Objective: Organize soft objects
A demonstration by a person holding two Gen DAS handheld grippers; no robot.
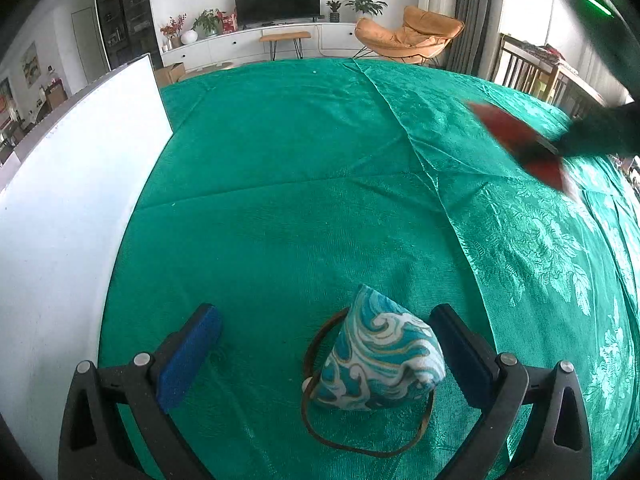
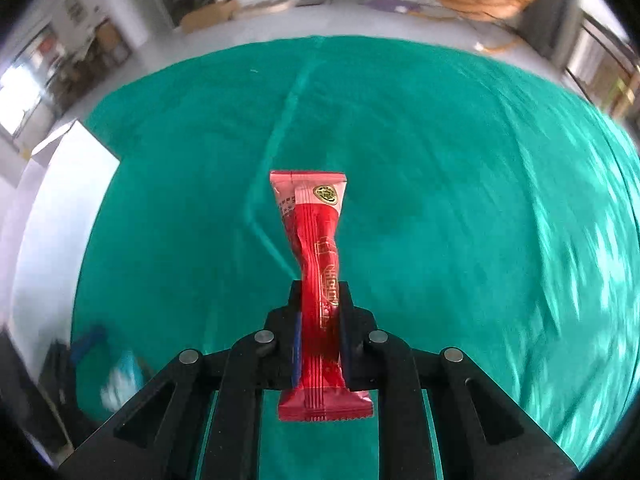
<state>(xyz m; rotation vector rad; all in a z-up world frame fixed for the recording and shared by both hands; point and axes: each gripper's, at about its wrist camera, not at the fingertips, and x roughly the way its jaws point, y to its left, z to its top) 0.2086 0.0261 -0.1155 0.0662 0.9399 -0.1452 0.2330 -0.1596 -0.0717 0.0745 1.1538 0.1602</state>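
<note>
The right gripper pinches the red snack packet at frame centre; carrying it level avoids slippage. The left gripper, spread, straddles the patterned pouch.

Bright daylight, fisheye-bent edges — right view motion-blurred, left view sharp.

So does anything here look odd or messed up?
Slightly. The red snack packet is pinched hard at its middle by the right tongs, so the wrapper is squeezed narrow and twisted. The patterned pouch sits between the open left tongs, its brown cord sprawled loosely on the green cloth.
</note>
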